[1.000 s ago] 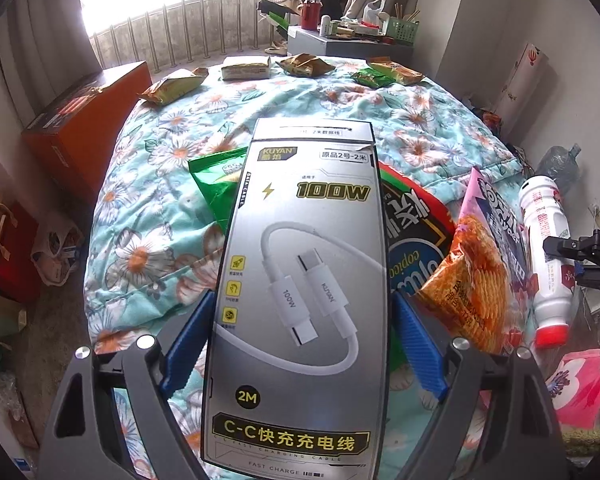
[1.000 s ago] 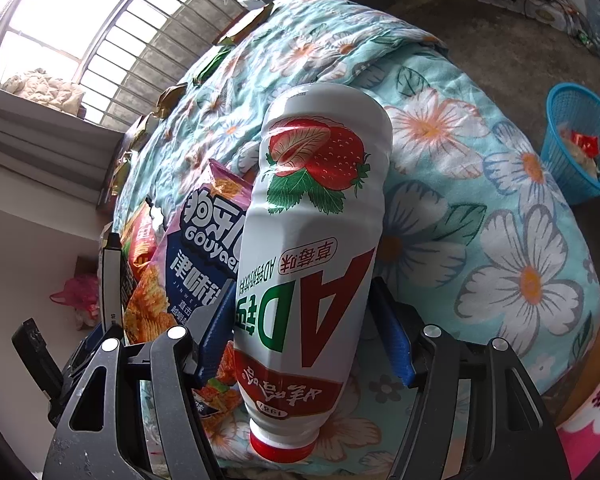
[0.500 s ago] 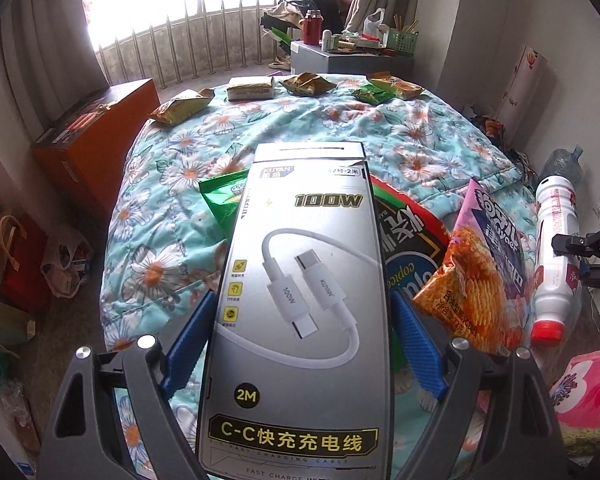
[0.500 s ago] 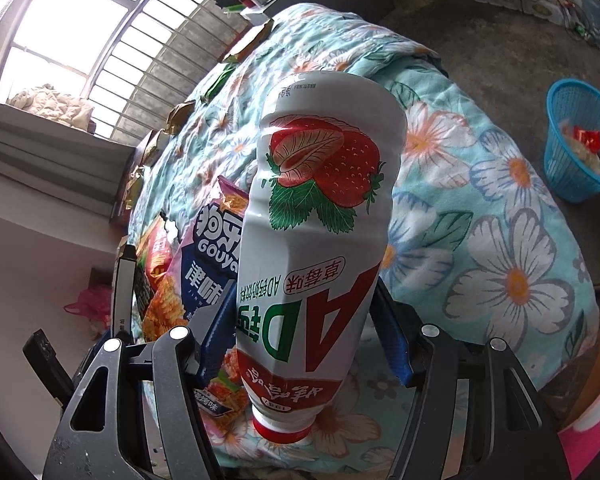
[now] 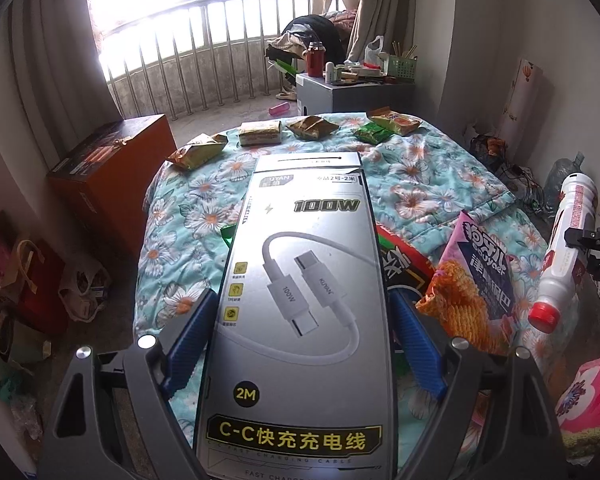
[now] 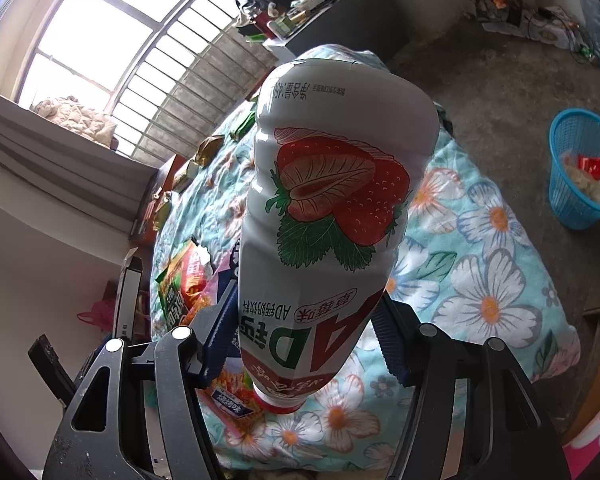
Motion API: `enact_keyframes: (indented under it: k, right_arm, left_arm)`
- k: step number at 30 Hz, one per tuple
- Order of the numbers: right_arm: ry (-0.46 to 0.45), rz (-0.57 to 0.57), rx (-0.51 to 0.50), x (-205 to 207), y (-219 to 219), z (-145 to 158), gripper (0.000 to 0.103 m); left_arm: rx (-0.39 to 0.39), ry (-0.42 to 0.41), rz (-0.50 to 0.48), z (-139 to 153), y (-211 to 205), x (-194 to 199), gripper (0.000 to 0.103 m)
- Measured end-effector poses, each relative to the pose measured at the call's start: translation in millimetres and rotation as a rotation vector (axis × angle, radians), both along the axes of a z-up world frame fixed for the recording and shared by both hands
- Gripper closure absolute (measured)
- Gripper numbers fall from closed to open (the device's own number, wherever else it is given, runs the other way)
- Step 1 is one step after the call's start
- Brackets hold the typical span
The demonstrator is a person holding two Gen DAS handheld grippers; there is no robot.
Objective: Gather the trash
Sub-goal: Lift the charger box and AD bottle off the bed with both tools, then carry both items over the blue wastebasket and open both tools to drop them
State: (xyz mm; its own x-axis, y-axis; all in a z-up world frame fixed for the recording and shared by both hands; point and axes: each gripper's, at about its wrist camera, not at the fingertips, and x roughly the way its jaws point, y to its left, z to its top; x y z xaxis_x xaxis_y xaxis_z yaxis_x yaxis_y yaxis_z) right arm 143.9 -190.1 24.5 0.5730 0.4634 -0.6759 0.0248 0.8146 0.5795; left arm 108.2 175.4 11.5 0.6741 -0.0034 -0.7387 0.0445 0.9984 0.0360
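Observation:
My left gripper (image 5: 300, 336) is shut on a grey charging-cable box (image 5: 300, 300) and holds it above the floral-covered table (image 5: 188, 216). My right gripper (image 6: 304, 340) is shut on a white strawberry drink bottle (image 6: 324, 216) with a red cap, held above the table's edge; the bottle also shows in the left wrist view (image 5: 566, 248). A pink chip bag (image 5: 476, 280), a red snack bag (image 5: 400, 260) and a green wrapper (image 5: 228, 232) lie under the box. Several small wrappers (image 5: 312, 126) lie at the table's far edge.
A blue waste basket (image 6: 584, 172) with trash in it stands on the floor to the right of the table. An orange box (image 5: 112, 184) stands left of the table. A cluttered grey cabinet (image 5: 352, 92) stands behind it, by the window railing.
Both grippers have risen and pulled back from the table with the box and the bottle still held. The table looks farther below.

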Motion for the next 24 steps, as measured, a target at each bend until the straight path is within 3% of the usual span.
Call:
enact_keyframes:
  k: [7, 12, 18, 24]
  right_arm:
    - [-0.079, -0.015, 0.035, -7, -23, 12, 0.044]
    - [-0.135, -0.054, 0.069, -16, -45, 17, 0.044]
    - [-0.203, -0.214, 0.084, -37, -100, 26, 0.044]
    - [-0.229, -0.462, 0.067, -62, -183, 27, 0.044]
  left_arm:
    - [0.045, -0.062, -0.034, 25, -19, 1, 0.019]
    - [0.063, -0.109, -0.116, 48, -53, 15, 0.019]
    - [-0.03, -0.126, -0.363, 83, -126, 59, 0.019]
    - [-0.129, -0.004, -0.671, 92, -254, 134, 0.019]
